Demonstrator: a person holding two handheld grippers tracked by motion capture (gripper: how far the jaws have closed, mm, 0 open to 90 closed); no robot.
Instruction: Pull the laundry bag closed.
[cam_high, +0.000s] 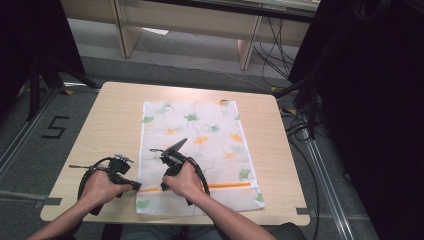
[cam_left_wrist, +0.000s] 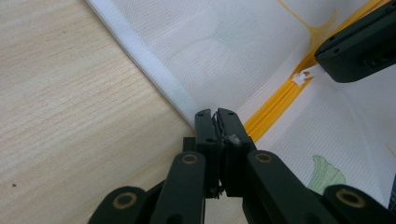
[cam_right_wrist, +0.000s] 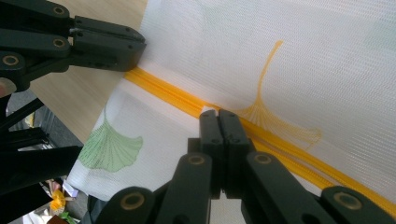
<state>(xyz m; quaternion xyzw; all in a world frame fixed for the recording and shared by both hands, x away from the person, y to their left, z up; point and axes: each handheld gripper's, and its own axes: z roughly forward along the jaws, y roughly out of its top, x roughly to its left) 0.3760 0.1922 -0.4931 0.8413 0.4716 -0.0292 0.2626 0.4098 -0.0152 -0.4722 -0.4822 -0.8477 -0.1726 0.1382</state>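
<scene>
White mesh laundry bag (cam_high: 197, 150) with a green and orange leaf print lies flat on a pale wood-grain worktop (cam_high: 110, 120), its near end toward the person. An orange zip (cam_high: 220, 185) runs straight across the bag close to that near end.

Nearest the person, two forearms come in from below, each hand holding a black gripper. The left gripper (cam_high: 134, 185) sits at the bag's left edge, where the zip begins. In the left gripper view its jaws are closed together on the white hem (cam_left_wrist: 159, 77) right at the zip's end, apparently to pin the bag so it cannot slide. A small white nub shows between the jaws.

Just beside it, the right gripper (cam_high: 163, 186) reaches down onto the zip. In the right gripper view its jaws are pressed together over the orange band; in the left gripper view a small white zip pull (cam_left_wrist: 302, 76) sits at its tip. It seems clamped on that pull, ready to draw it along while the other hand holds the bag steady.

The bag is a fine woven net, slightly see-through, with a smooth folded hem. The zip is ribbed and glossy.

Beyond the worktop lie grey floor, cables and wooden furniture legs.
</scene>
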